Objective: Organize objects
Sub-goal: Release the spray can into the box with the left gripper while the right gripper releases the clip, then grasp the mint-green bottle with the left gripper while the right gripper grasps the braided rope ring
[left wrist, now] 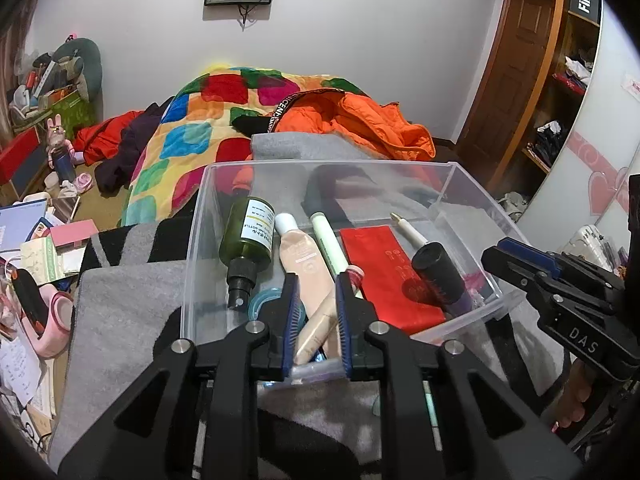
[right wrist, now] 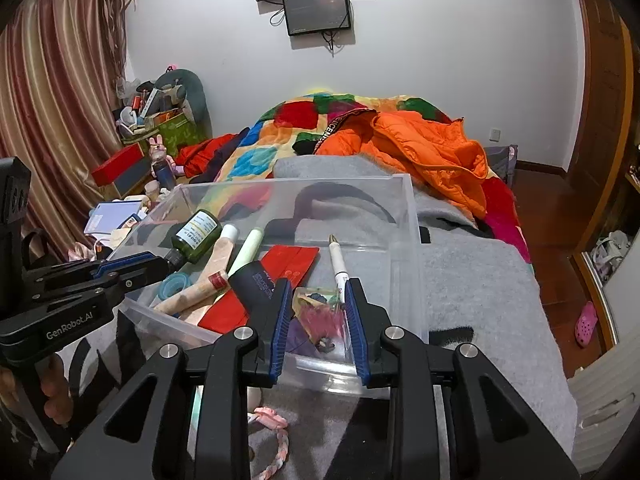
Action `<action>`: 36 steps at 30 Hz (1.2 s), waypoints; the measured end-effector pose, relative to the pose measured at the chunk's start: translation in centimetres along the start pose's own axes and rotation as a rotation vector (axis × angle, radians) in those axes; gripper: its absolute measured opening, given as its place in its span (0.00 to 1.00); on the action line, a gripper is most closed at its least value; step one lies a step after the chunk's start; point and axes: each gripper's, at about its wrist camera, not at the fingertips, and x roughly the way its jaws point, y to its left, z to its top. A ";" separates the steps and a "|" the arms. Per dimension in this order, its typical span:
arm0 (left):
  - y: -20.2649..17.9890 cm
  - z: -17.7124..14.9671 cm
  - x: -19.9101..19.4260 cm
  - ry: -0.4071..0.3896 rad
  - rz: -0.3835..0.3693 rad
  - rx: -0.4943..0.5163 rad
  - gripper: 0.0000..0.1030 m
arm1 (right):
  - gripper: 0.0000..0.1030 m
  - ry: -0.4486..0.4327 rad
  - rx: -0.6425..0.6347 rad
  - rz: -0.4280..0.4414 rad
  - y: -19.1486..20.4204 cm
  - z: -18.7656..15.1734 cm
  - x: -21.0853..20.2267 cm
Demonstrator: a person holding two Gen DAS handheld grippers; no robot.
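Green bottle (left wrist: 246,236), red packet (left wrist: 390,276), multicoloured patchwork blanket (left wrist: 208,120)

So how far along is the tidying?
Looks mostly done: the clear plastic bin holds a green spray bottle, red envelope and white pen. The left jaws straddle a beige tube, the right jaws a clear pink-filled packet, both inside it; grip unclear. A pink braided cord lies outside on the grey blanket.

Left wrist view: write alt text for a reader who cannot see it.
The left claw straddles the near rim of a clear plastic bin on a grey blanket, a beige tube lying between its fingers. The bin also holds a green spray bottle, red envelope and pen.
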 end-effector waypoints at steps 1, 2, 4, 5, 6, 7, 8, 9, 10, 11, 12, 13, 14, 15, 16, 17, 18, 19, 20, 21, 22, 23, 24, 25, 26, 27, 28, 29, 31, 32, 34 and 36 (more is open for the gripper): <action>-0.1 0.0 -0.1 -0.003 0.000 -0.001 0.25 | 0.30 0.000 0.001 0.005 0.0 0.0 -0.2; -0.1 -0.1 -0.4 -0.008 -0.002 -0.002 0.27 | 0.36 -0.005 0.004 0.004 0.1 0.0 -0.5; -0.2 -0.2 -1.1 -0.023 -0.003 -0.001 0.31 | 0.41 -0.021 0.005 -0.007 0.1 -0.1 -1.1; -0.3 -0.3 -1.5 -0.028 -0.003 0.000 0.32 | 0.42 -0.027 0.004 -0.009 0.1 -0.1 -1.4; -0.4 -0.3 -1.9 -0.036 -0.007 -0.001 0.35 | 0.42 -0.033 0.003 -0.008 0.1 -0.2 -1.9; -0.4 -0.4 -2.4 -0.043 -0.010 -0.003 0.39 | 0.42 -0.037 0.002 -0.006 0.1 -0.2 -2.3; -0.5 -0.4 -2.8 -0.051 -0.012 -0.004 0.42 | 0.42 -0.041 0.002 -0.004 0.1 -0.3 -2.6; -0.6 -0.5 -3.4 -0.064 -0.013 -0.005 0.45 | 0.43 -0.047 0.000 -0.005 0.1 -0.5 -3.0; -0.6 -0.6 -3.8 -0.070 -0.014 -0.004 0.48 | 0.43 -0.051 -0.002 -0.007 0.2 -0.6 -3.4; -0.7 -0.8 -4.3 -0.079 -0.014 -0.001 0.49 | 0.43 -0.055 -0.004 -0.010 0.2 -0.8 -3.7; -0.9 -1.0 -4.8 -0.088 -0.012 0.003 0.50 | 0.43 -0.057 -0.006 -0.012 0.2 -0.9 -4.0; -1.1 -1.1 -5.1 -0.092 -0.014 0.006 0.50 | 0.43 -0.058 -0.010 -0.014 0.3 -1.2 -4.3; -1.1 -1.3 -5.4 -0.094 -0.017 0.007 0.51 | 0.43 -0.057 -0.015 -0.015 0.3 -1.4 -4.4; -1.3 -1.5 -5.7 -0.096 -0.023 0.009 0.52 | 0.43 -0.055 -0.018 -0.016 0.4 -1.7 -4.6; -1.4 -1.8 -5.9 -0.096 -0.027 0.011 0.53 | 0.43 -0.050 -0.020 -0.013 0.5 -2.1 -4.7; -1.5 -2.0 -6.2 -0.095 -0.028 0.014 0.54 | 0.43 -0.044 -0.022 -0.008 0.5 -2.4 -4.7; -1.6 -2.3 -6.3 -0.094 -0.027 0.017 0.56 | 0.43 -0.034 -0.025 -0.004 0.6 -2.8 -4.6; -1.7 -2.5 -6.3 -0.092 -0.022 0.020 0.58 | 0.43 -0.018 -0.031 -0.005 0.6 -3.3 -4.4; -1.8 -2.8 -6.3 -0.089 -0.018 0.024 0.58 | 0.43 -0.007 -0.033 -0.007 0.6 -3.6 -4.2; -1.9 -3.2 -6.3 -0.081 -0.019 0.027 0.58 | 0.43 0.011 -0.033 -0.006 0.6 -4.1 -3.8; -1.9 -3.6 -6.2 -0.074 -0.022 0.030 0.58 | 0.43 0.036 -0.031 0.001 0.6 -4.7 -3.3; -2.0 -3.8 -6.0 -0.065 -0.022 0.032 0.59 | 0.43 0.059 -0.028 0.008 0.5 -5.1 -2.8; -2.0 -4.1 -5.8 -0.057 -0.020 0.033 0.60 | 0.43 0.080 -0.026 0.014 0.5 -5.5 -2.3; -2.0 -4.4 -5.7 -0.050 -0.017 0.035 0.62 | 0.43 0.107 -0.028 0.020 0.6 -6.0 -1.7; -2.0 -4.7 -5.4 -0.038 -0.013 0.035 0.63 | 0.43 0.122 -0.034 0.020 0.8 -6.5 -1.3; -1.9 -5.1 -5.0 -0.022 -0.013 0.034 0.63 | 0.43 0.136 -0.044 0.017 1.0 -6.9 -0.9; -1.9 -5.4 -4.7 -0.007 -0.016 0.032 0.63 | 0.43 0.155 -0.061 0.010 1.2 -7.3 -0.4; -1.9 -5.7 -4.5 0.002 -0.018 0.031 0.63 | 0.43 0.164 -0.074 0.002 1.4 -7.7 -0.1; -1.9 -6.5 -3.9 0.031 -0.017 0.032 0.63 | 0.40 0.141 -0.113 -0.022 1.8 -8.2 -0.2; -1.9 -6.8 -3.7 0.042 -0.018 0.033 0.63 | 0.33 0.138 -0.121 -0.025 1.8 -8.3 -0.3; -2.0 -7.3 -3.3 0.061 -0.019 0.033 0.65 | 0.18 0.137 -0.119 -0.016 1.7 -8.3 -0.5; -2.1 -7.8 -2.9 0.084 -0.029 0.031 0.67 | 0.09 0.135 -0.097 -0.012 1.0 -8.3 -0.7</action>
